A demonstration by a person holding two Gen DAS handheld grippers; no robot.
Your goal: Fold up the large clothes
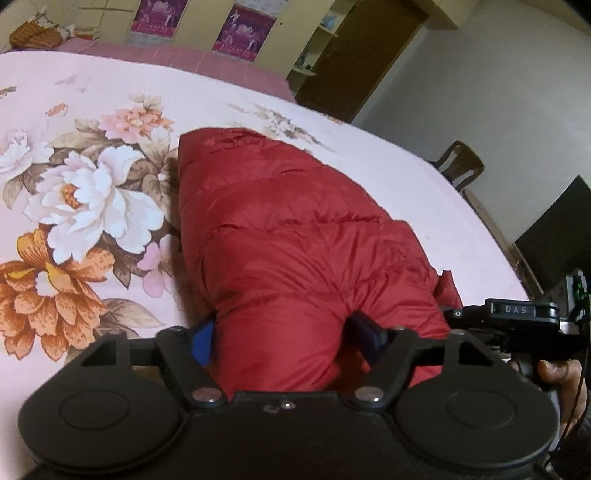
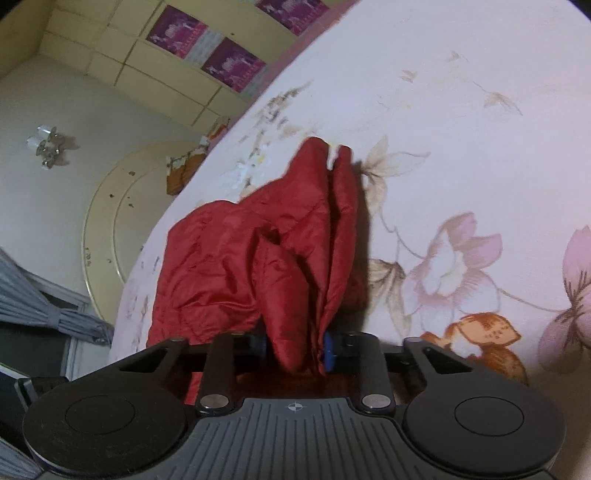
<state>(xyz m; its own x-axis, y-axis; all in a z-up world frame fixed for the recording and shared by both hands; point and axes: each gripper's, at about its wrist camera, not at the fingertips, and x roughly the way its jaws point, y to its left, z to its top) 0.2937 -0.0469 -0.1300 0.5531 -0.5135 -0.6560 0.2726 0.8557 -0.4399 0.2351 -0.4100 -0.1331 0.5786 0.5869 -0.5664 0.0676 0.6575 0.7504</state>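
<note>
A puffy red quilted jacket [image 1: 295, 221] lies on a bed with a pink floral sheet [image 1: 92, 110], stretching away from me. My left gripper [image 1: 284, 332] stands wide around the jacket's thick near end, and both blue pads press into the fabric bulging between them. In the right wrist view the jacket [image 2: 221, 258] is bunched and lifted into upright folds. My right gripper [image 2: 295, 347] is shut narrowly on those gathered layers, with one blue pad [image 2: 327, 350] showing. A hand [image 1: 554, 369] holds that tool's black body [image 1: 517, 314] at the jacket's right side.
The bed's right edge runs close to a wooden chair [image 1: 461, 166] and a black object [image 1: 554, 229]. Beyond the bed stand a wardrobe with purple posters [image 1: 240, 33], a dark door [image 1: 362, 55] and piled bedding [image 1: 37, 29]. Grey curtains [image 2: 37, 306] hang in the right wrist view.
</note>
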